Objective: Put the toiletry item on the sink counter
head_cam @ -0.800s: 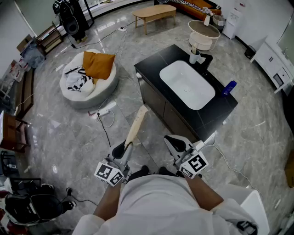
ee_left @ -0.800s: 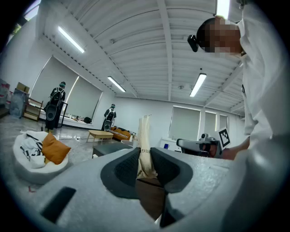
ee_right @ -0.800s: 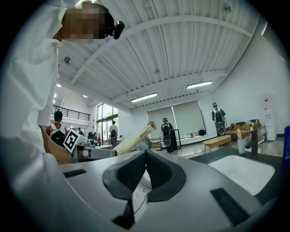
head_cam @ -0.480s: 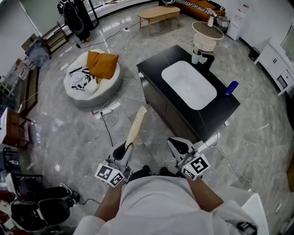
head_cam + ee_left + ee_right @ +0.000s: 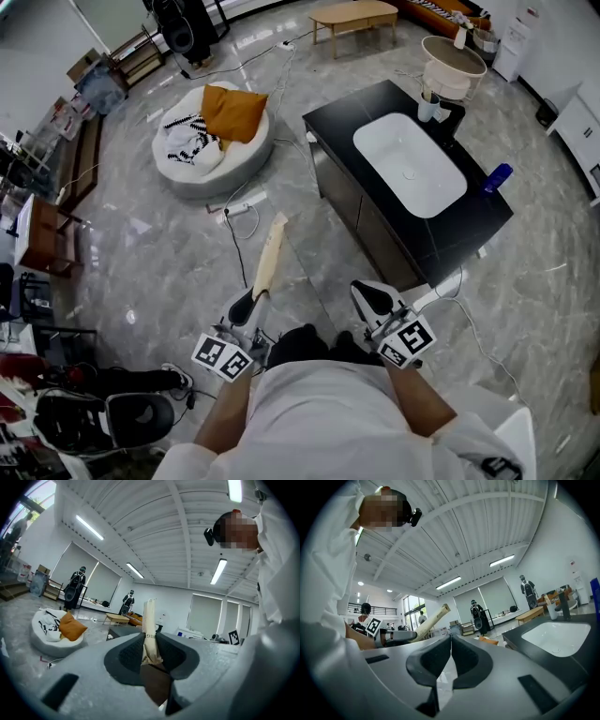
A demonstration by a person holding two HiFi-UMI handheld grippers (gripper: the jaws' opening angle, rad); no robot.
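Note:
A long cream toiletry tube (image 5: 269, 256) sticks forward and up out of my left gripper (image 5: 243, 306), which is shut on its lower end. In the left gripper view the tube (image 5: 149, 630) stands pinched between the dark pads. My right gripper (image 5: 371, 298) is shut with nothing in it, held low near the person's body; its jaws (image 5: 451, 660) meet edge to edge. The black sink counter (image 5: 469, 230) with a white basin (image 5: 409, 176) stands ahead to the right, apart from both grippers.
A blue bottle (image 5: 497, 176) and a cup (image 5: 428, 109) stand on the counter. A round white beanbag (image 5: 214, 141) with an orange cushion lies ahead left. A power strip and cables (image 5: 242, 210) trail over the grey floor. Shelves and gear line the left side.
The view has shifted: the counter and beanbag now sit farther right and lower in the frame. Both grippers keep their pose, the left still holding the tube.

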